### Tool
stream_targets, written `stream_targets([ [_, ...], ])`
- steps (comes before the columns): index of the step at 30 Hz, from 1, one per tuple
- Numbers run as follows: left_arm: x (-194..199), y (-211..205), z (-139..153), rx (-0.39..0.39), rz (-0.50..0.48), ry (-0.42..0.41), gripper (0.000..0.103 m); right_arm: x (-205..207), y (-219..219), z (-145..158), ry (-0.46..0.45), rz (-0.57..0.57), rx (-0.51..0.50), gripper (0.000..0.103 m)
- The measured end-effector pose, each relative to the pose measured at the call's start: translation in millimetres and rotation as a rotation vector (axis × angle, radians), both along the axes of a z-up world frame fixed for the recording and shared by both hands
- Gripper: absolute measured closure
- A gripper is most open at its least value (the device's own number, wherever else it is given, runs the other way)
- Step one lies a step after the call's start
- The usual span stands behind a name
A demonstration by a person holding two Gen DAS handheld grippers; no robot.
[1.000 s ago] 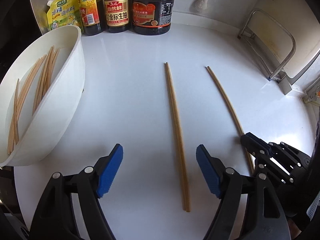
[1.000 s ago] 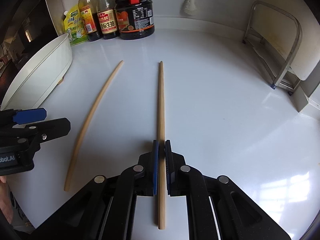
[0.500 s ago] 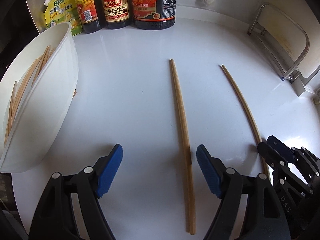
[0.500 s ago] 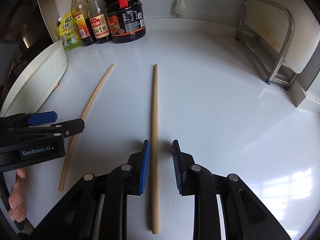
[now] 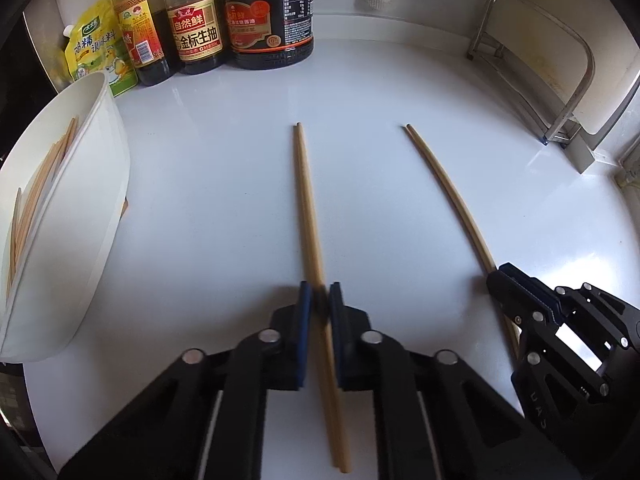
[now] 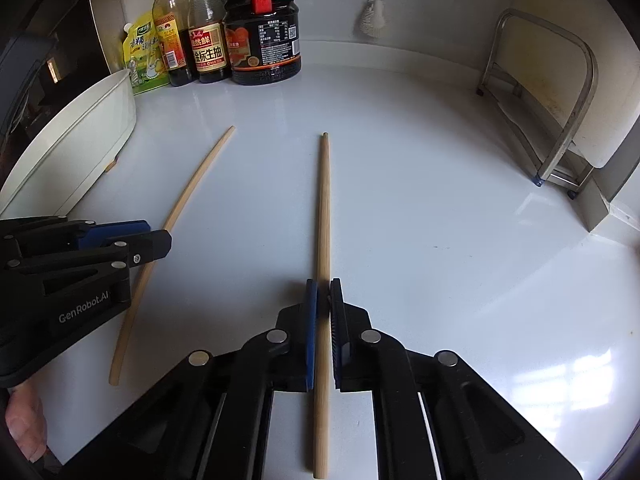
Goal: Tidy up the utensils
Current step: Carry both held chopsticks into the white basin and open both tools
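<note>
We see two wooden chopsticks lying side by side, well apart, on a white countertop (image 5: pixel 400 80). The left gripper (image 5: pixel 320 298) has just closed, and its blue pads now pinch the left chopstick (image 5: pixel 306 200) part-way along its length; the near end runs on past the fingers towards the camera. In the right wrist view, the right gripper (image 6: pixel 323 290) is likewise clamped on the right chopstick (image 6: pixel 324 200), gripping it at a similar point.

At the left edge of the counter stands a white tub (image 5: pixel 92 216), tilted, with more chopsticks (image 5: pixel 36 200) lying inside. Along the back wall we note a yellow seasoning pouch (image 5: pixel 96 48), two soy sauce bottles (image 5: pixel 196 28) and a dark jug with a red handle (image 5: pixel 272 20). A metal rack (image 5: pixel 560 80) occupies the right side.
</note>
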State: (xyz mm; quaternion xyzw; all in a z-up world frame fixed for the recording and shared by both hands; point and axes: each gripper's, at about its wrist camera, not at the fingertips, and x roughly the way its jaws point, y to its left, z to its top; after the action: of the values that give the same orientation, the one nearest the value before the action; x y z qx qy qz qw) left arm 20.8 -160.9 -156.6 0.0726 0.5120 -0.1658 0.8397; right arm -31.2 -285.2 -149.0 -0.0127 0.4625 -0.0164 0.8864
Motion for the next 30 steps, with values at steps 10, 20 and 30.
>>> stream_targets([
  [10,3.9,20.5,22.1,-0.075,-0.019,0.051,0.095,-5.3,1.8,23.6,-0.003,-0.048,0.107,0.097],
  [20,19.6,84.3,114.7,-0.099,-0.014,-0.116,0.095,11.0,56.1,97.3,-0.111,-0.015,0.174,0.097],
  [30,64.6,195.5,129.6,-0.049,0.107,-0.144,0.095,77.4,165.9,117.1,-0.141,0.117,0.251,0.097],
])
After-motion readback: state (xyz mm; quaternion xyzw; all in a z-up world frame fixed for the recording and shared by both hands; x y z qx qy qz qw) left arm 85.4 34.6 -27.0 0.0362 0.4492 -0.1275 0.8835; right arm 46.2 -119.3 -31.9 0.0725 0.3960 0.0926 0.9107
